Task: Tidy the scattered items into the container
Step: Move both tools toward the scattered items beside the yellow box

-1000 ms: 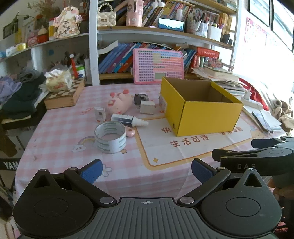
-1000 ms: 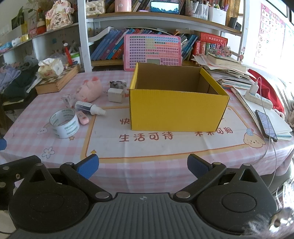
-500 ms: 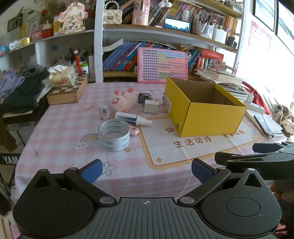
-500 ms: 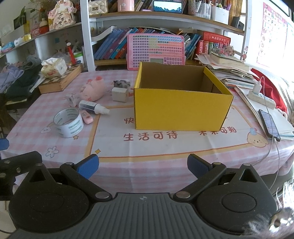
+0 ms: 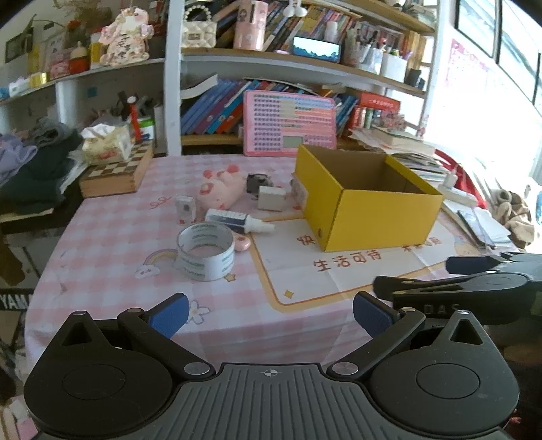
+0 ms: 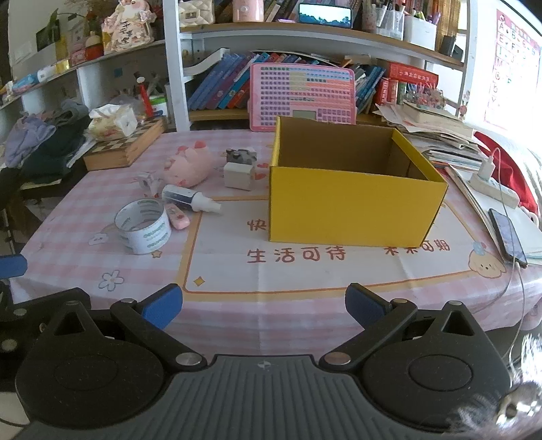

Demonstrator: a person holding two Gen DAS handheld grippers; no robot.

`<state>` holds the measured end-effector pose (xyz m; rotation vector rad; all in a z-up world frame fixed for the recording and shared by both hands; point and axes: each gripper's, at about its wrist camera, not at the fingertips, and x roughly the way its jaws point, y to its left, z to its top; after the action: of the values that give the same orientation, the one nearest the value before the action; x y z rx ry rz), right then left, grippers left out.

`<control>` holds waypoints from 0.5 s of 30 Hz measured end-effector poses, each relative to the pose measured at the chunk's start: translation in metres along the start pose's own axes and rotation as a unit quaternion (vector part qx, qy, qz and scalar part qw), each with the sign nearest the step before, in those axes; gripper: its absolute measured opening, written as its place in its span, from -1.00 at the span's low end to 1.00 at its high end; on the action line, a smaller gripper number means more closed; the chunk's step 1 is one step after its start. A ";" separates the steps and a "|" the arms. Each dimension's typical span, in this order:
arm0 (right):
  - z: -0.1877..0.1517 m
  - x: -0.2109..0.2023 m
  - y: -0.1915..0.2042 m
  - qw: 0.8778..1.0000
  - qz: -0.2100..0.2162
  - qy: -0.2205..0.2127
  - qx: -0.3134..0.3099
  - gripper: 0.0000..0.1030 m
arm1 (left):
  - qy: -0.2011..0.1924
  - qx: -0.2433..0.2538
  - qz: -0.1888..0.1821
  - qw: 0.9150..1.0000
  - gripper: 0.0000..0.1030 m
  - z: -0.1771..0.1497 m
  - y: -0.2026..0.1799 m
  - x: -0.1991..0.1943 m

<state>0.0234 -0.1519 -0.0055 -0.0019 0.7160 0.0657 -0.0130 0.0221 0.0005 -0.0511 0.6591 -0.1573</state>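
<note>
Both wrist cameras sit low at the surface's (image 5: 101, 237) near edge, facing the bookshelf (image 6: 305, 30) — left one offset leftward; both share the yellow box (image 5: 369, 216).

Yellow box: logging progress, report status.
Both grippers, left and right, open, empty. Yellow box looks empty. Tape roll nearest, path unobstructed.

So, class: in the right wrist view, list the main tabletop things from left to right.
Clear tape roll → small pink eraser-like case → white-capped bottle lying flat → white cube → open yellow cardboard box → black phone.
</note>
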 end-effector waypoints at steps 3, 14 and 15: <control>0.001 0.000 0.003 1.000 0.004 -0.001 -0.003 1.00 | -0.005 0.001 -0.004 1.000 1.00 0.000 0.002 -0.003; 0.011 0.005 0.018 0.999 0.029 -0.022 -0.028 1.00 | -0.011 -0.014 0.022 1.000 1.00 0.003 0.016 -0.003; 0.013 0.006 0.019 0.999 0.033 -0.025 -0.031 1.00 | -0.013 -0.017 0.024 0.999 1.00 0.003 0.018 -0.003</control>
<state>0.0349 -0.1323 0.0011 -0.0358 0.6647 0.1496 -0.0108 0.0402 0.0030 -0.0693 0.6362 -0.0984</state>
